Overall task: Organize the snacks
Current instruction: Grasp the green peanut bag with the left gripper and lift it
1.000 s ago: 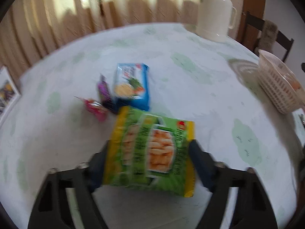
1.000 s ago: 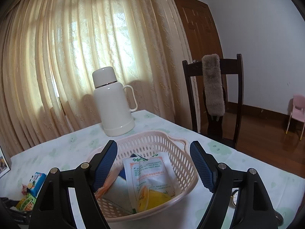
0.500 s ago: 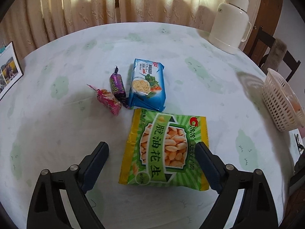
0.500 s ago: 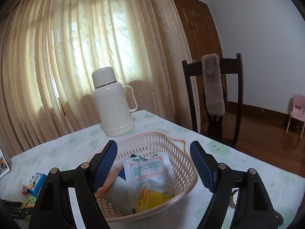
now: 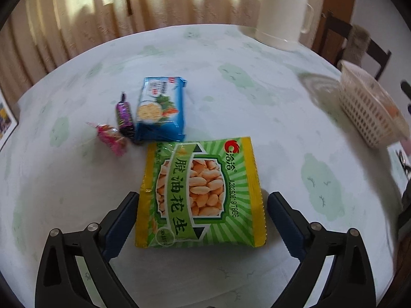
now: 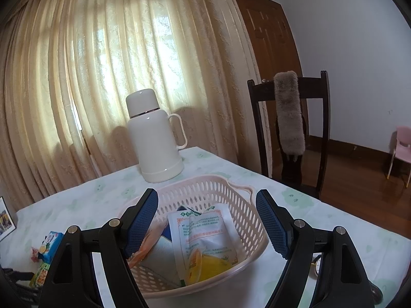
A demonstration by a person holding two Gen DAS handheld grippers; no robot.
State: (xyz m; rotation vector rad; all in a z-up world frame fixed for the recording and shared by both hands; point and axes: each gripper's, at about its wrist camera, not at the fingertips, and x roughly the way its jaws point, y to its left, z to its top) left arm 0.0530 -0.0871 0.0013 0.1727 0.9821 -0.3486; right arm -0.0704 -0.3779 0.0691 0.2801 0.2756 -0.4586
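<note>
A green peanut bag [image 5: 203,192] lies flat on the table between the jaws of my left gripper [image 5: 202,197]. The jaws are opening and neither pad touches the bag. Beyond it lie a blue snack pack [image 5: 161,110], a purple candy [image 5: 125,116] and a pink candy [image 5: 110,137]. The pink basket [image 5: 364,110] stands at the far right. My right gripper [image 6: 206,197] hovers open over that basket [image 6: 205,179], which holds a white sachet [image 6: 205,233] and other packets. Nothing is between its fingers. The blue pack [image 6: 52,241] and green bag [image 6: 41,274] show low at the left.
A white thermos jug [image 6: 154,138] stands behind the basket, near the curtain. A dark wooden chair [image 6: 290,118] with a grey furry strip draped on it sits at the table's far edge. A framed photo [image 6: 6,222] leans at the left. A small pink chair [image 6: 402,148] stands by the wall.
The left gripper's jaws have spread apart and let go of the green peanut bag, which now lies flat on the table. The right gripper has not moved.
</note>
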